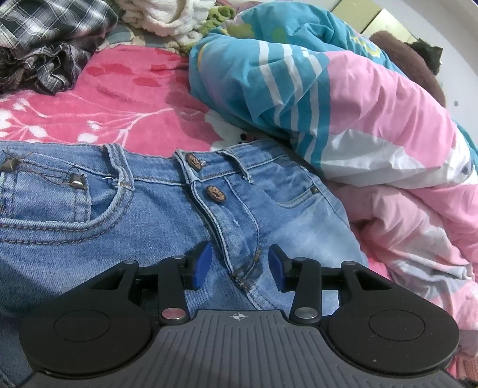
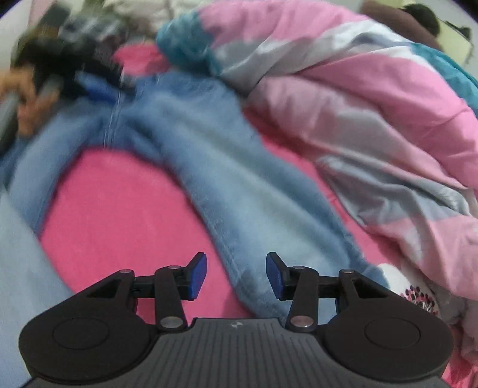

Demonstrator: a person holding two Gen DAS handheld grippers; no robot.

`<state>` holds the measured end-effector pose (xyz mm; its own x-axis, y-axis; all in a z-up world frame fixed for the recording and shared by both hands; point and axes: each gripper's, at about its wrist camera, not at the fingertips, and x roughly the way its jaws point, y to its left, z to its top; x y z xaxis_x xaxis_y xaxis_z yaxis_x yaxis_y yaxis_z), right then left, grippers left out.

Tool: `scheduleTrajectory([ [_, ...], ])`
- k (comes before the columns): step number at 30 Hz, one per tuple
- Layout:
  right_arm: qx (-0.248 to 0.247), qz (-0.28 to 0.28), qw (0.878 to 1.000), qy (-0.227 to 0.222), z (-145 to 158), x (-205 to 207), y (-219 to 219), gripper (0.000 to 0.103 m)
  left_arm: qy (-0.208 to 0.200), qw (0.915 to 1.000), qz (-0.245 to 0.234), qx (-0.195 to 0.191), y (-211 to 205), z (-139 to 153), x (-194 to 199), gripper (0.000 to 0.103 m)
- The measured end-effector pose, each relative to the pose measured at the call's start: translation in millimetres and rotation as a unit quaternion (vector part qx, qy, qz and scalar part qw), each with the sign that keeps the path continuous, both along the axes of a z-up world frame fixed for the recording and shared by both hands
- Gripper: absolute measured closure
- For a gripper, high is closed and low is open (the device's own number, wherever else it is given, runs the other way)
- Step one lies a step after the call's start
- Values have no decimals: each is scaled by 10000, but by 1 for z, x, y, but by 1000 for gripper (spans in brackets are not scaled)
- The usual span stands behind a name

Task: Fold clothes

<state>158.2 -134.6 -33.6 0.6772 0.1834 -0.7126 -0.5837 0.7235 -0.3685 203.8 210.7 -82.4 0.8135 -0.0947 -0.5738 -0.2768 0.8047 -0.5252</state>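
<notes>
Light blue jeans lie front side up on the pink bedsheet, waistband toward the far side, two brown fly buttons showing. My left gripper hovers open just over the fly, its blue pads either side of the seam. The right wrist view is blurred: the jeans spread with both legs apart, and my right gripper stands open above the lower end of one leg. At the far left of that view a hand holds the other gripper near the waistband.
A bunched pink, white and teal quilt fills the right side of the bed, touching the jeans' hip. A crumpled plaid shirt and a cream fleecy garment lie at the far left. The quilt also borders the jeans' leg.
</notes>
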Motion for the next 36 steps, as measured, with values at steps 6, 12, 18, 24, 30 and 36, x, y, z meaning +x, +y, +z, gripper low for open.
scheduleTrajectory([
  [6,-62,-84,9998,-140,-11,10,-2,88,-4,10000,9,38,0,0,1,61],
  [12,178,-99,9988,-456,26,-2,-13,102,-26,10000,-13,62,0,0,0,61],
  [18,-456,404,9981,132,16,-13,-13,101,-30,10000,-7,46,1,-1,1,61],
  [24,-860,533,9942,356,10,-12,-4,91,-51,10000,-16,55,1,-2,0,61],
  [30,-89,1036,9930,553,58,-1,-12,55,-72,10000,-24,65,0,-3,-1,61],
  [36,1045,751,9899,588,55,70,24,47,-59,10000,55,-38,2,-3,-1,61],
])
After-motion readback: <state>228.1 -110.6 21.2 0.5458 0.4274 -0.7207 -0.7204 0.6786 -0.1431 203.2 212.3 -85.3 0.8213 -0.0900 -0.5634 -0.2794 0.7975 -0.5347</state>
